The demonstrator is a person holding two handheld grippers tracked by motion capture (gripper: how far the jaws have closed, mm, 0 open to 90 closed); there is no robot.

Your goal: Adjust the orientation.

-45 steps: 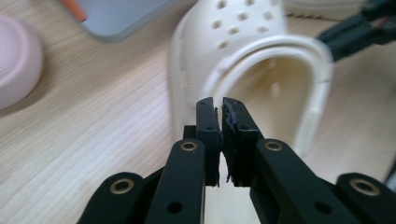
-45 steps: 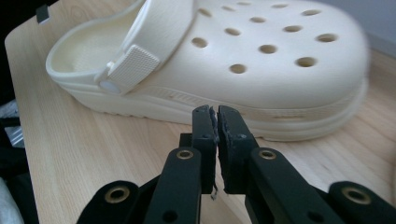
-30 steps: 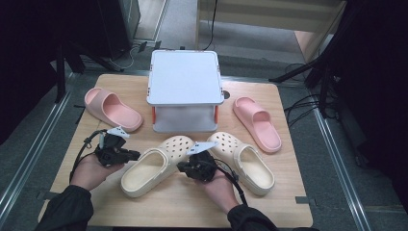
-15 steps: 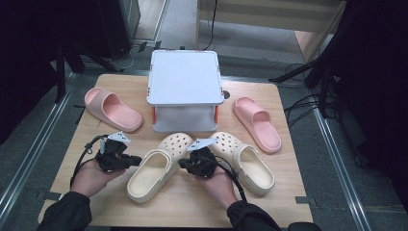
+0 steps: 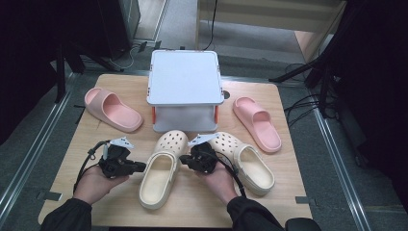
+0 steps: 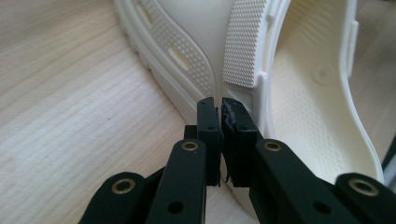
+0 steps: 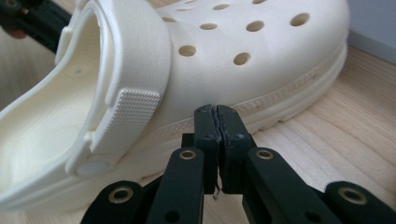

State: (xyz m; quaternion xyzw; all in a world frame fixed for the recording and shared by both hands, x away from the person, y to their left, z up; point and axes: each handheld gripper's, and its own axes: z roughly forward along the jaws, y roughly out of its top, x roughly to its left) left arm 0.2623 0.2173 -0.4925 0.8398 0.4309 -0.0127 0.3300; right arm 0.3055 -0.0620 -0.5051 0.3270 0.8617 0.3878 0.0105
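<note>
A cream clog lies on the wooden table, toe pointing at the white box. My left gripper is shut, and its tips rest against the clog's outer edge beside the heel strap. From the other side my right gripper, also shut, has its tips against the clog's sole rim under the perforated toe. Neither gripper holds anything. A second cream clog lies just right of my right hand.
A white lidded box stands at the back centre. One pink slide lies at the left, another pink slide at the right. The left gripper's jaws appear beyond the clog's heel.
The left clog's heel has swung right, so it lies straighter. My left gripper moved right against it; my right gripper shifted slightly left and nearer the clog's side.
</note>
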